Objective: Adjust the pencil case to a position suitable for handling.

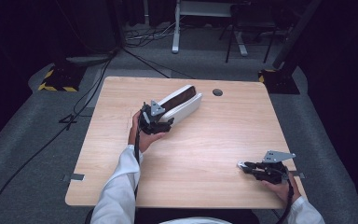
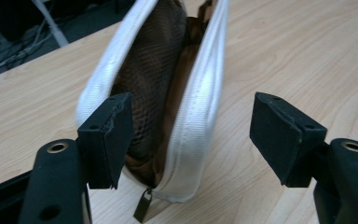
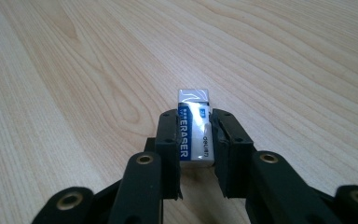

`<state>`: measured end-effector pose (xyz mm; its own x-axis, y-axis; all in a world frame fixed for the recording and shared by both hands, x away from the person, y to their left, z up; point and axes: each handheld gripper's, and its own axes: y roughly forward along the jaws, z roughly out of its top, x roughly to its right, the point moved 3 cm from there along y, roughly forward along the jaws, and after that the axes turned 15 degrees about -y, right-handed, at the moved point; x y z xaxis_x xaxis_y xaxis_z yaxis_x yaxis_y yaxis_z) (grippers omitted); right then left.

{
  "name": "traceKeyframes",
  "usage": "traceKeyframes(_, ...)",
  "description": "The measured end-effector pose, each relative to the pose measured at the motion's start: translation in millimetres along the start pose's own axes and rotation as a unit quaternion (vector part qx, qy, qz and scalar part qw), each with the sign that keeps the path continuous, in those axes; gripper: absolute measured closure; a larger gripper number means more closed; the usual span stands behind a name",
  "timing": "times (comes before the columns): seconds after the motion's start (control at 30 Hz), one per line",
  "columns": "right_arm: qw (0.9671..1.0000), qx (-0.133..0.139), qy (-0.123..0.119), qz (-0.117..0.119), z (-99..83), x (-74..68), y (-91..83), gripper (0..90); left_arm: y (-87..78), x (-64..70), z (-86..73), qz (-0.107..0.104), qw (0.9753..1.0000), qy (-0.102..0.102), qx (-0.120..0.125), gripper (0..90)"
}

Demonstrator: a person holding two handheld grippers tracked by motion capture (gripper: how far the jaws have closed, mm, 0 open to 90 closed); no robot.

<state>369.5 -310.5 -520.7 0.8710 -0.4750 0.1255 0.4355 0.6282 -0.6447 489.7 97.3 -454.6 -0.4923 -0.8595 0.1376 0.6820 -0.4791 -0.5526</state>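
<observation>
— Where was the eraser [image 3: 195,130]?
— Low right in the high view, pinched in my right gripper [image 1: 243,165].
— And the pouch [image 1: 182,102]?
— Unzipped, upper centre of the table [image 1: 223,135]. My left gripper [image 1: 161,122] gaped wide at its near end, gripping nothing.

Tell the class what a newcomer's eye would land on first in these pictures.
First, the white pencil case at the table's far middle, unzipped, its brown mesh lining showing. The left gripper sits at its near end with jaws open, straddling the zipper end. Near the table's front right edge, the right gripper is shut on a white and blue eraser.
</observation>
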Motion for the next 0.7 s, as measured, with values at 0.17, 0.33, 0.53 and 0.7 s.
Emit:
traceKeyframes(0.17,1.0,0.0,0.0,0.0,0.0,-0.1,0.0,73.5,10.0,5.8,2.2,-0.009,0.9998,0.008,-0.013,44.8)
traceKeyframes(0.33,1.0,0.0,-0.001,0.0,-0.2,0.0,-0.3,73.5,17.3,13.6,-0.8,-0.04,0.9979,0.034,-0.038,68.7)
traceKeyframes(0.53,1.0,0.0,0.0,0.001,-0.7,0.2,-0.9,73.5,12.7,23.9,-5.0,-0.069,0.9945,0.062,-0.048,77.3)
traceKeyframes(0.7,1.0,-0.001,-0.001,0.001,-0.6,0.1,-0.9,73.5,5.4,31.9,-11.8,-0.094,0.9918,0.073,-0.048,77.7)
